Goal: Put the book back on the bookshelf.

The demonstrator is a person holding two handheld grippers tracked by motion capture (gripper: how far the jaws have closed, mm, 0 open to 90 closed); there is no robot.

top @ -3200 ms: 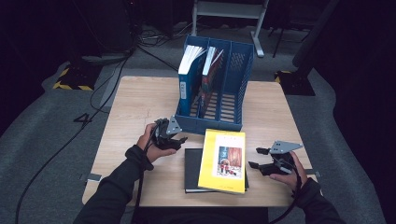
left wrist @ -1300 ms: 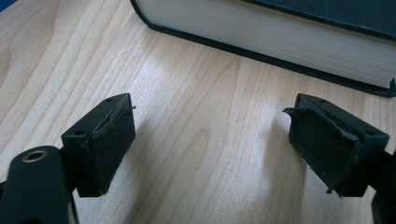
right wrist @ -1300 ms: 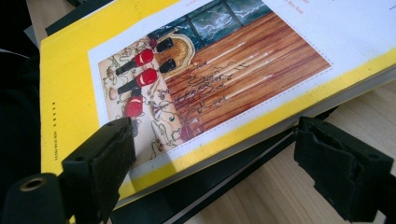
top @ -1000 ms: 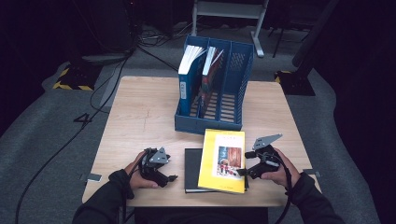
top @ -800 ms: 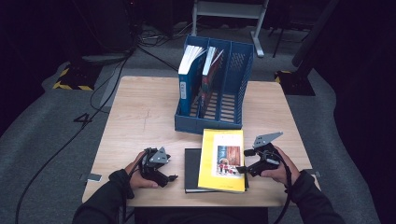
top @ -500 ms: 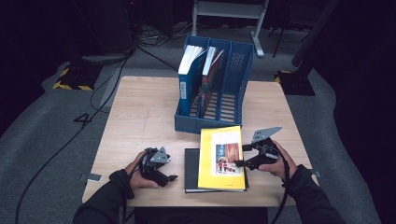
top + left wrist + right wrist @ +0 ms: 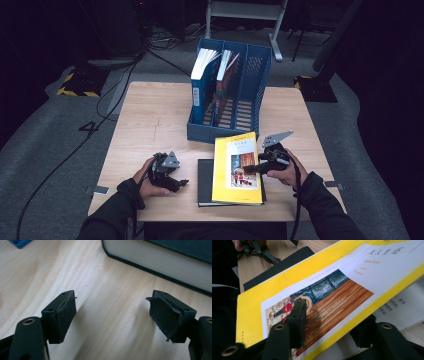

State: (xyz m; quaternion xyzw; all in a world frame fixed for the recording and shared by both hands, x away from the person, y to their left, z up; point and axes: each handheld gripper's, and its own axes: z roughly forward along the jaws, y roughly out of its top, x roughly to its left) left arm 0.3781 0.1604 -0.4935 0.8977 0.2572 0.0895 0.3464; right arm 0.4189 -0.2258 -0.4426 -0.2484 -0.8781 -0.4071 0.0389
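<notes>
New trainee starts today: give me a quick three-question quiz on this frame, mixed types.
1. True or false: the yellow book lies partly on a black book.
2. How many books stand in the blue file rack? A) none B) two C) five
3. Which claw has the yellow book's cover between its jaws?

Key:
1. True.
2. B: they stand in its left slots, and the right slot holds none.
3. The right claw: one jaw above the cover, one below, and they have just been closing. The left claw is open over bare table.

Dark studio: floor cables (image 7: pixel 125 75), hazard tape (image 7: pixel 75 91)
</notes>
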